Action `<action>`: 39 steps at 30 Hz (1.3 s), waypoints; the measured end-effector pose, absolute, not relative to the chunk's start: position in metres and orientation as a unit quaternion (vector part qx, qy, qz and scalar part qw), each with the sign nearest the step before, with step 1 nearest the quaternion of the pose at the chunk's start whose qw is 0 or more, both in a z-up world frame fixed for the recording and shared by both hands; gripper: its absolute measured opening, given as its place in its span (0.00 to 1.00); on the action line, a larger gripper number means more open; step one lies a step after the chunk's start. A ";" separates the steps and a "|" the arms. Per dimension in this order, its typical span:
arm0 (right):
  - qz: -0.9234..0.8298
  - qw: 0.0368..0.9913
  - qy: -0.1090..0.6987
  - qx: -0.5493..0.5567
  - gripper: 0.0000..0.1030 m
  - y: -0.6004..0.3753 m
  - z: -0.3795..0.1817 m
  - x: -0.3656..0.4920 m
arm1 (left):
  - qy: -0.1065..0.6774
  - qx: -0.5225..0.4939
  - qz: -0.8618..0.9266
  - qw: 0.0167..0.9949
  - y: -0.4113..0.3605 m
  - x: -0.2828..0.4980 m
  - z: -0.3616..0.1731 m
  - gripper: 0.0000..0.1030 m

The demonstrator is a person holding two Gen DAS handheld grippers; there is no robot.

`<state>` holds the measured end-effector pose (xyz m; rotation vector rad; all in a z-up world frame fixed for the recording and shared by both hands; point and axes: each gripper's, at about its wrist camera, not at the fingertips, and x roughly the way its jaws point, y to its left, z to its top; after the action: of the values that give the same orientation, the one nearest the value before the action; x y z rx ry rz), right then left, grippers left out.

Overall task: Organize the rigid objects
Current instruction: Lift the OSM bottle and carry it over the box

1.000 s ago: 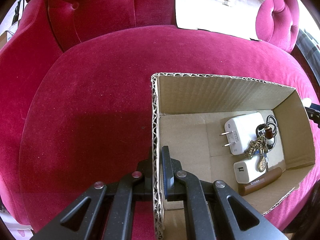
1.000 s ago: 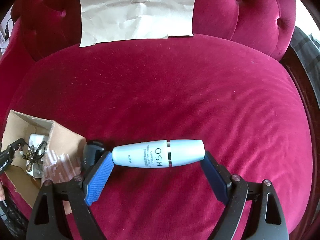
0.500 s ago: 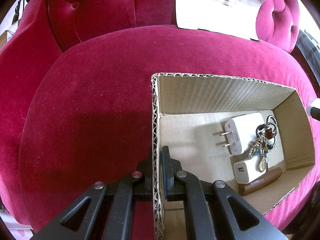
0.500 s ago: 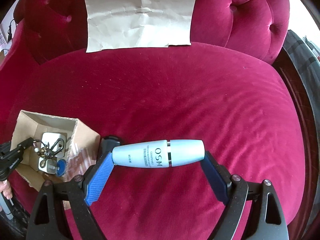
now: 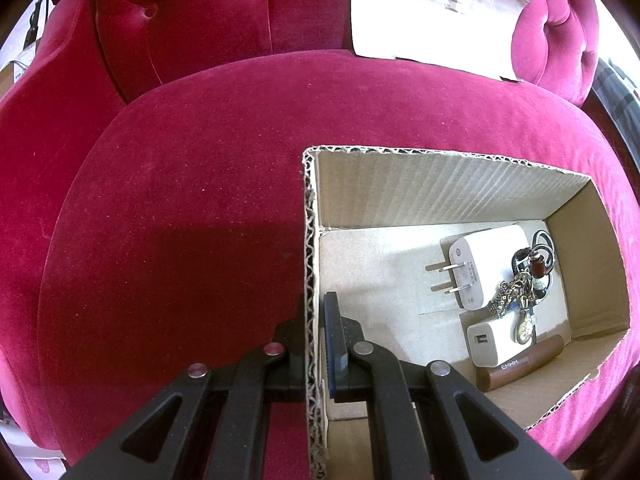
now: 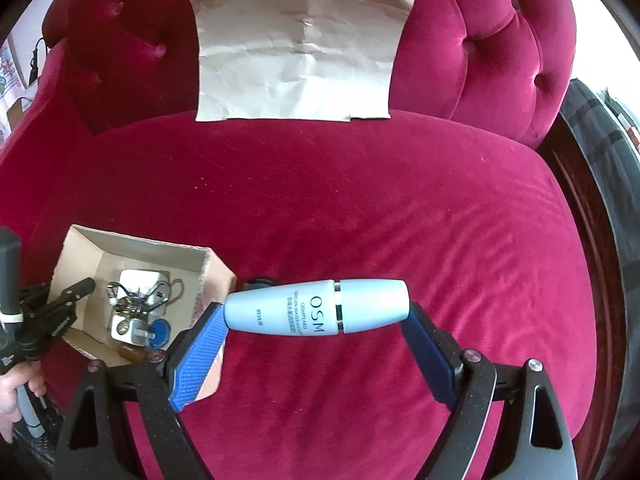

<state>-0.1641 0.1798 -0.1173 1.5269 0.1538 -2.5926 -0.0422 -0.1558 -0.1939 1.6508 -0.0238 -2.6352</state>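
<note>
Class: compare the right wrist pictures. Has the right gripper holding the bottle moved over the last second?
Yes. The right gripper, shut on the bottle, has risen: the box and paper sit lower and farther right in the frame.

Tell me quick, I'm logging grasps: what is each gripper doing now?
Left gripper: closed on the cardboard box wall.
Right gripper: closed on the light-blue bottle, held end to end.

What I can read from my two cameras

"OSM" runs large along the pale blue bottle held across my right gripper, with smaller print beside it too fine to make out; in the cardboard box, the brown tube carries "EMWM", and the white plug's tiny lettering stays illegible
</note>
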 end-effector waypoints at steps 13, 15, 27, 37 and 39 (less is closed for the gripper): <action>-0.864 0.090 0.057 0.493 0.88 0.148 -0.097 -0.156 | -0.009 0.531 -0.847 0.015 -0.157 -0.041 -0.194 0.05; -0.863 0.095 0.058 0.492 0.88 0.141 -0.097 -0.155 | -0.008 0.531 -0.847 0.016 -0.158 -0.041 -0.194 0.05; -0.859 0.127 0.061 0.492 0.88 0.102 -0.100 -0.154 | -0.008 0.531 -0.847 0.016 -0.159 -0.039 -0.193 0.05; -0.855 0.148 0.056 0.495 0.88 0.073 -0.108 -0.156 | -0.008 0.531 -0.847 0.016 -0.159 -0.038 -0.193 0.05; -0.853 0.151 0.055 0.496 0.88 0.067 -0.111 -0.156 | -0.008 0.531 -0.847 0.016 -0.159 -0.038 -0.193 0.05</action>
<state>-0.1556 0.0674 -0.1108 1.4255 0.1583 -2.4498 -0.0380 -0.1594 -0.1926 1.6511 -0.0248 -2.6345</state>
